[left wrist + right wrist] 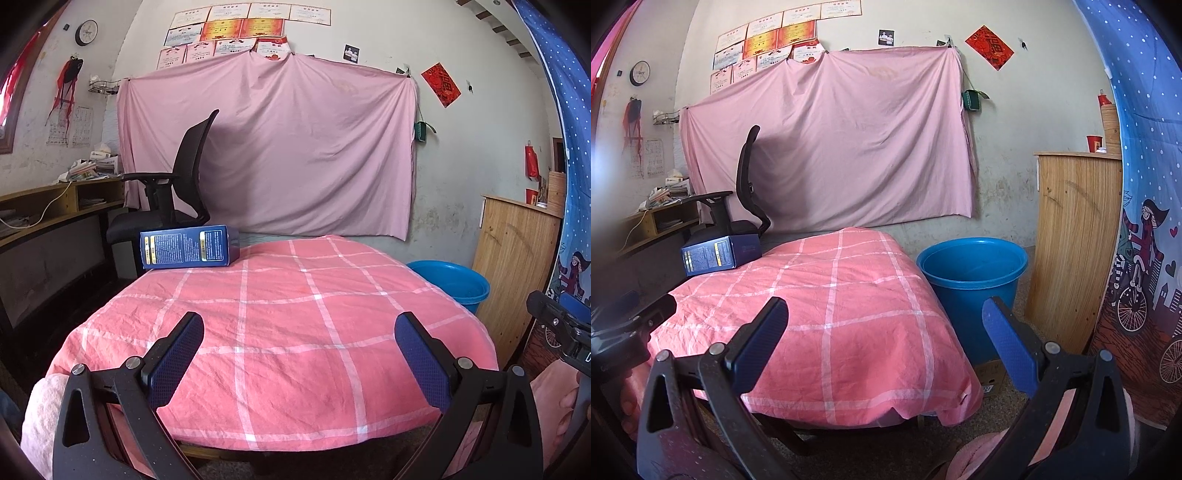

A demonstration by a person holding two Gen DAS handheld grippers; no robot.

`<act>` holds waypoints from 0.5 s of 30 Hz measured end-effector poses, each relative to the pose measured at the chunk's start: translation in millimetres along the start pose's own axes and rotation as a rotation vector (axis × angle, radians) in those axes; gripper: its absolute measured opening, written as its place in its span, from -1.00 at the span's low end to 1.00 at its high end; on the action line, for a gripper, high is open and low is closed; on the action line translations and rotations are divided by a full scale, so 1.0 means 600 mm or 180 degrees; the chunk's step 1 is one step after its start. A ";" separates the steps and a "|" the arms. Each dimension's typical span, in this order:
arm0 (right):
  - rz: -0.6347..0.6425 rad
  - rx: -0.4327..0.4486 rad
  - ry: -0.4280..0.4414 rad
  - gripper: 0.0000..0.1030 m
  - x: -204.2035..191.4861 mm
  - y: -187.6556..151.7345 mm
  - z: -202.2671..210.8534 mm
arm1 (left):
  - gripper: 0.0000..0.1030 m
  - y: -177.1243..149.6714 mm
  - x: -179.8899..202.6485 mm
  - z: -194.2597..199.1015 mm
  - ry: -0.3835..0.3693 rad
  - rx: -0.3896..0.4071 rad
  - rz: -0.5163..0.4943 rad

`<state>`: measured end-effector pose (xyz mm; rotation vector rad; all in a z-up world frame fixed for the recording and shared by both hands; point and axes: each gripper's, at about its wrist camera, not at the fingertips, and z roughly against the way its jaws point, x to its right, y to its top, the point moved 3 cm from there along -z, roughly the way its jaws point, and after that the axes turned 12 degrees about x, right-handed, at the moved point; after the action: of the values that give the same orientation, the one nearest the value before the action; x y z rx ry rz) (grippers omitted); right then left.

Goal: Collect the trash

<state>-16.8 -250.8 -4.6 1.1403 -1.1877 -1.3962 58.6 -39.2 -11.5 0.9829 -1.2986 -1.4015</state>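
My left gripper (299,354): fingers spread wide, holding nothing | my right gripper (884,341): fingers spread wide, holding nothing | both above near edge of pink checked cloth-covered table (295,314) | dark blue rectangular cardboard box (188,246) lying flat at far-left corner | blue round plastic bucket (971,273) on floor, just right of table.

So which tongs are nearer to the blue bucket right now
Right. The right tongs hang open at the table's near right side, with the blue bucket just ahead on the floor. The left tongs sit further left, open over the tablecloth.
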 end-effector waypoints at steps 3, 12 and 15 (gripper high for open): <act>-0.0002 0.0002 -0.0001 1.00 0.002 0.000 0.000 | 0.97 0.000 -0.002 0.001 -0.0005 0.0002 0.0004; -0.0002 0.0000 -0.0002 1.00 0.001 0.000 0.000 | 0.97 0.001 0.000 0.001 -0.0002 0.0017 -0.0005; -0.0001 0.0001 -0.0002 1.00 0.001 0.000 0.000 | 0.97 0.002 0.001 0.002 -0.0002 0.0022 -0.0009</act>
<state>-16.8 -251.1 -4.8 1.1406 -1.1882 -1.3967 57.7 -39.5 -10.1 0.9893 -1.3037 -1.4004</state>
